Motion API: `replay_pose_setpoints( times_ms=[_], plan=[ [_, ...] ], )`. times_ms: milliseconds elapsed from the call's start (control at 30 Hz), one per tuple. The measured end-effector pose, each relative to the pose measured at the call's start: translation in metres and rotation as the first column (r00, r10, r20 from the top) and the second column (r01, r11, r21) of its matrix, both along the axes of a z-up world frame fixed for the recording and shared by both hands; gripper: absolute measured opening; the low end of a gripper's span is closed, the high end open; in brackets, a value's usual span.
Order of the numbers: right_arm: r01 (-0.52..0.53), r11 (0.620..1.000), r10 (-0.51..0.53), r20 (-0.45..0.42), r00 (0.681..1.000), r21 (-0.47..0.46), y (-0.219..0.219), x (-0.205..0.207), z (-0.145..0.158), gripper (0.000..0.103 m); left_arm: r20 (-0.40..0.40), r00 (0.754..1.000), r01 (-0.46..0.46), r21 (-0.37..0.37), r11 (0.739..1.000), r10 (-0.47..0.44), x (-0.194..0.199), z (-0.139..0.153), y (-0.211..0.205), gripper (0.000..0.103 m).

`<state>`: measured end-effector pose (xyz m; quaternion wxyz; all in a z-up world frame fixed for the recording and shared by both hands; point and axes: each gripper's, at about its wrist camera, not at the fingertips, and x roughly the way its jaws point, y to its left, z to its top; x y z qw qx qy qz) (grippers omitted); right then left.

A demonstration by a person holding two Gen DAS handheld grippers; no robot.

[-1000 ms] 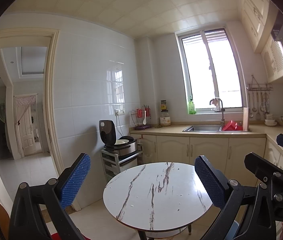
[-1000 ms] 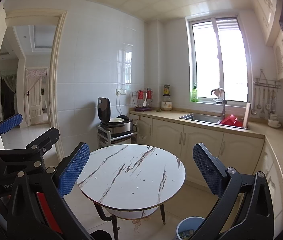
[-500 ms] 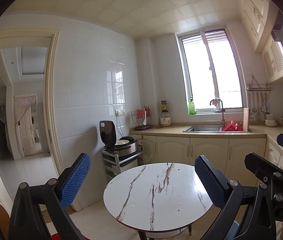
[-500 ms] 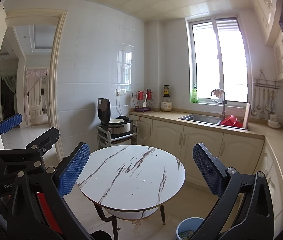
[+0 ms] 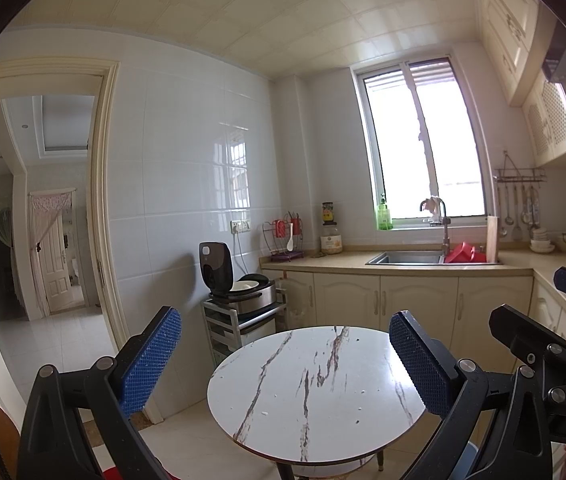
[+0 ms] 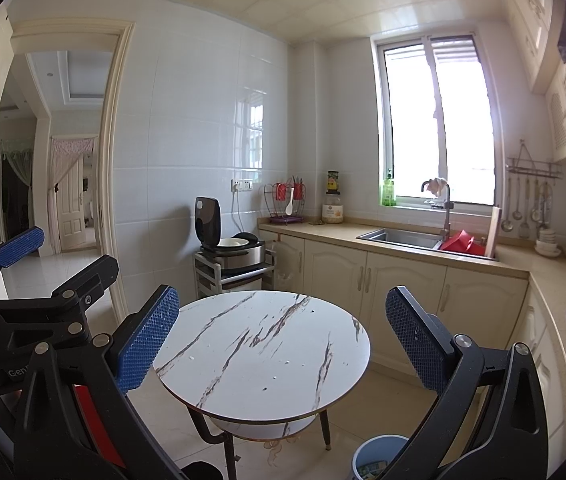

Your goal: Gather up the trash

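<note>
Two grippers, both with jaws spread wide, nothing held: left gripper point(image 5: 285, 364), right gripper point(image 6: 283, 338). One round marble table point(image 6: 243, 380) carrying several small white crumbs point(image 6: 191, 358) — trash sits there. One blue bin point(image 6: 375, 458) on the floor below. No change versus the earlier frames — same poses.

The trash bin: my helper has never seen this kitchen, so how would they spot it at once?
Find the round marble-patterned table in the middle of the kitchen. On the floor beside its legs, toward the cream cabinets, stands the trash bin. It is the only pale blue, open-topped round container there, with some rubbish showing inside.
</note>
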<state>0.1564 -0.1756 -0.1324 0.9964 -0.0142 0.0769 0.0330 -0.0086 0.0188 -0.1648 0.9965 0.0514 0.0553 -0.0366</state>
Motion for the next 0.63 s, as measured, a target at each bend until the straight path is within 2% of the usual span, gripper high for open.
replay_pose_setpoints(
  times_ms=[633],
  plan=[
    [-0.001, 1.000, 0.001, -0.011, 1.000, 0.002, 0.0029, 0.0038, -0.0012, 0.103, -0.007, 1.000, 0.001, -0.002, 1.000, -0.001, 0.0037, 0.0024, 0.0037, 0.102]
  ],
)
